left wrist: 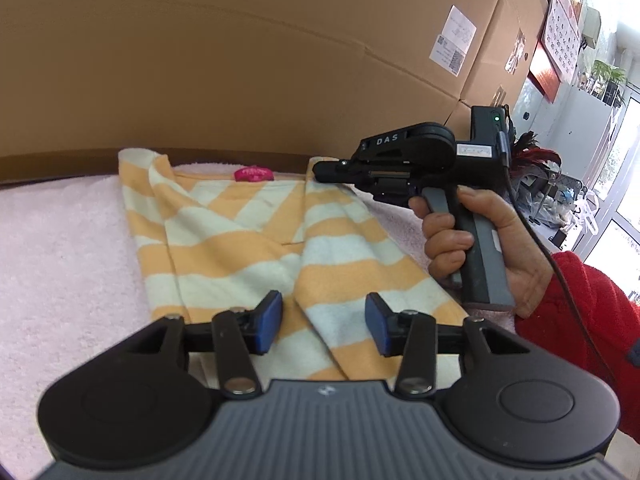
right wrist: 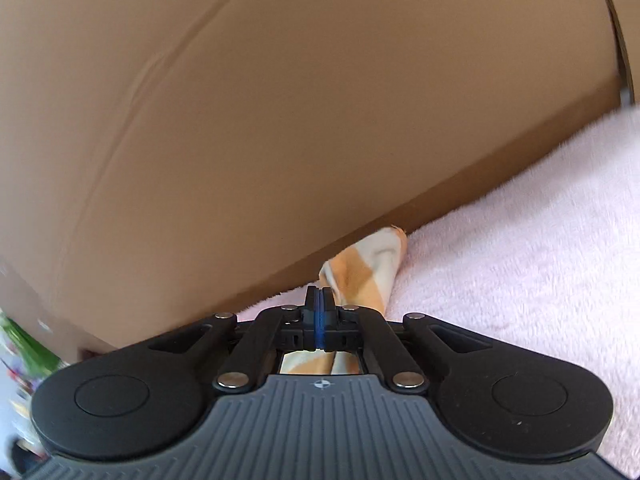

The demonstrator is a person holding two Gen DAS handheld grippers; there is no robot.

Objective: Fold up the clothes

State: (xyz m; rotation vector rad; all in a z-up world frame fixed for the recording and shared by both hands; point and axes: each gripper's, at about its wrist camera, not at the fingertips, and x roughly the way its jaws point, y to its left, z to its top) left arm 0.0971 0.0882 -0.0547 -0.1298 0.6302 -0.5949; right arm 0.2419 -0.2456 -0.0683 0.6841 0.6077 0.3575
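Striped orange-and-white garment [left wrist: 248, 248], partly folded, lies spread on the pink fleecy blanket [left wrist: 60, 248], its far edge close against the big cardboard box [left wrist: 240, 60] that stands along the back of the blanket. A bright pink label [left wrist: 253, 173] shows at the garment's far hem, just in front of the box. The left gripper [left wrist: 324, 322] hovers over the garment's near end with its blue pads [left wrist: 270, 320] standing apart, a fold of the striped cloth showing in the gap below them; nothing is pinched. The right gripper [left wrist: 320, 171], held by a hand [left wrist: 480, 240] coming out of a red sleeve [left wrist: 592, 340], reaches to the garment's far right corner, right at the foot of the box. From its own camera the right gripper [right wrist: 319, 300] has its jaws drawn together, only a thin blue line between them. A bunched corner of the striped cloth [right wrist: 360, 272] rises just past the tips, against the box [right wrist: 280, 100], but whether the pads actually pinch it I cannot tell.
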